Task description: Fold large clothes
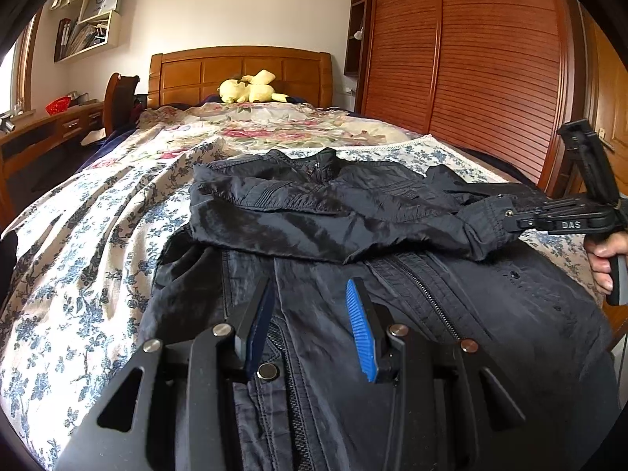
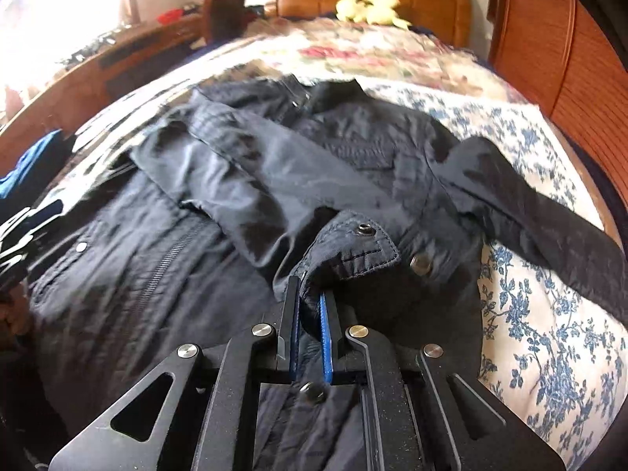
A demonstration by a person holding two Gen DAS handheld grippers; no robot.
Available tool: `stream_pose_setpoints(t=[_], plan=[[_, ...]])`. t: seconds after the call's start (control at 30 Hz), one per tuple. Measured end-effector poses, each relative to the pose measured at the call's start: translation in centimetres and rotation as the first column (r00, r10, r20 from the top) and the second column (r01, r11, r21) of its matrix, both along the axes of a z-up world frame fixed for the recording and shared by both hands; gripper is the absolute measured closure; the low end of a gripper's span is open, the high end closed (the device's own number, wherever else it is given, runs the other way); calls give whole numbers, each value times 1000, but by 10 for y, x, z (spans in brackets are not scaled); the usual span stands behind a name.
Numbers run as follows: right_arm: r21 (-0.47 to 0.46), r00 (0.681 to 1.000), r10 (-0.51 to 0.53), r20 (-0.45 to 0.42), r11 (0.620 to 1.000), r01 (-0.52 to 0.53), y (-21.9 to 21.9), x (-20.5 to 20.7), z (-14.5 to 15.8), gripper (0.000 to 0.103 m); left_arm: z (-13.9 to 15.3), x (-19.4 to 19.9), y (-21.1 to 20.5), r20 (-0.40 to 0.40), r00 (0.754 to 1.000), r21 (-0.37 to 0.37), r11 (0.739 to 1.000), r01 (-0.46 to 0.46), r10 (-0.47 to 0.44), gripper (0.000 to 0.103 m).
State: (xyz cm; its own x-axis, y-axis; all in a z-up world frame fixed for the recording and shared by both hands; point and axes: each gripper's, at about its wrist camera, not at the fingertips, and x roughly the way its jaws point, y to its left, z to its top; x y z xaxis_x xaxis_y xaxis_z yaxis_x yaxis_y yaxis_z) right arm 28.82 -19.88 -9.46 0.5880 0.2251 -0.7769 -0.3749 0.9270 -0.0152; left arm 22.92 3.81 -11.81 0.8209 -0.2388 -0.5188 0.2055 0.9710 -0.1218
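A dark navy jacket (image 1: 353, 235) lies front-up on a bed spread with a blue-flowered sheet (image 1: 78, 243), its collar (image 1: 325, 157) toward twelve o'clock and its hem toward six in the left wrist view. The zipper (image 1: 424, 294) runs down the closed front. One sleeve (image 1: 314, 219) is folded across the chest, reaching from nine o'clock toward three, and its snap-buttoned cuff (image 2: 353, 243) ends at the jacket's right edge. The other sleeve (image 2: 549, 216) trails off toward four o'clock onto the sheet in the right wrist view.

The right gripper (image 2: 310, 306) is clamped on that cuff, its blue-padded fingers pinched close with fabric between them; in the left wrist view it comes in from three o'clock, with the person's hand (image 1: 606, 255) on its handle.

The left gripper (image 1: 310, 294) hangs over the lower front of the jacket, fingers spread apart with nothing between them.

Beyond the jacket, at twelve o'clock, lie a rose-patterned quilt (image 1: 274, 125), a yellow plush toy (image 1: 251, 88) and the wooden headboard (image 1: 239, 66). A slatted wooden wardrobe (image 1: 471, 59) fills two o'clock; a desk (image 1: 51, 125) and wall shelves (image 1: 90, 23) sit at ten.
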Motion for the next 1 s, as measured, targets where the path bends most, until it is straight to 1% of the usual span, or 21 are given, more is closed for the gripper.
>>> stream_pose_setpoints(t=[0.13, 0.23, 0.3, 0.33, 0.43, 0.5, 0.6, 0.67, 0.7, 0.77, 0.83, 1.0], plan=[[20, 1000, 3, 15, 1000, -3, 0, -17, 12, 97, 4, -3, -2, 9, 1000, -3, 1000, 14, -14, 66], [23, 1000, 13, 12, 1000, -13, 0, -31, 15, 97, 8, -7, -3, 28, 999, 1, 1000, 25, -25, 60], [18, 1000, 18, -5, 1000, -18, 2, -39, 11, 97, 10, -10, -5, 41, 999, -3, 999, 33, -33, 52], [10, 1000, 19, -12, 1000, -19, 2, -43, 9, 97, 12, -11, -5, 47, 998, -9, 999, 34, -34, 45], [-7, 999, 20, -40, 1000, -20, 5, -52, -3, 97, 16, -13, -5, 57, 997, -34, 998, 50, -48, 44], [-21, 999, 16, -48, 1000, -17, 6, -57, -8, 96, 18, -13, -5, 60, 997, -35, 998, 51, -49, 42], [-52, 999, -4, -45, 999, 1, 5, -63, -13, 90, 18, -15, -7, 64, 997, -29, 998, 47, -45, 42], [-72, 999, -23, -33, 997, 20, 3, -64, -11, 80, 17, -14, -10, 63, 997, -28, 999, 43, -42, 42], [-78, 999, -28, -23, 997, 26, 2, -64, -10, 78, 17, -14, -12, 59, 997, -29, 998, 48, -46, 42], [-90, 999, -38, 4, 995, 38, 0, -64, -4, 67, 16, -14, -15, 56, 997, -29, 998, 50, -49, 42], [-89, 999, -44, 22, 995, 46, -2, -63, 1, 63, 14, -12, -18, 51, 997, -27, 998, 55, -54, 42], [-79, 998, -54, 35, 995, 57, -4, -52, 3, 60, 12, -9, -28, 41, 997, -25, 997, 72, -71, 42]])
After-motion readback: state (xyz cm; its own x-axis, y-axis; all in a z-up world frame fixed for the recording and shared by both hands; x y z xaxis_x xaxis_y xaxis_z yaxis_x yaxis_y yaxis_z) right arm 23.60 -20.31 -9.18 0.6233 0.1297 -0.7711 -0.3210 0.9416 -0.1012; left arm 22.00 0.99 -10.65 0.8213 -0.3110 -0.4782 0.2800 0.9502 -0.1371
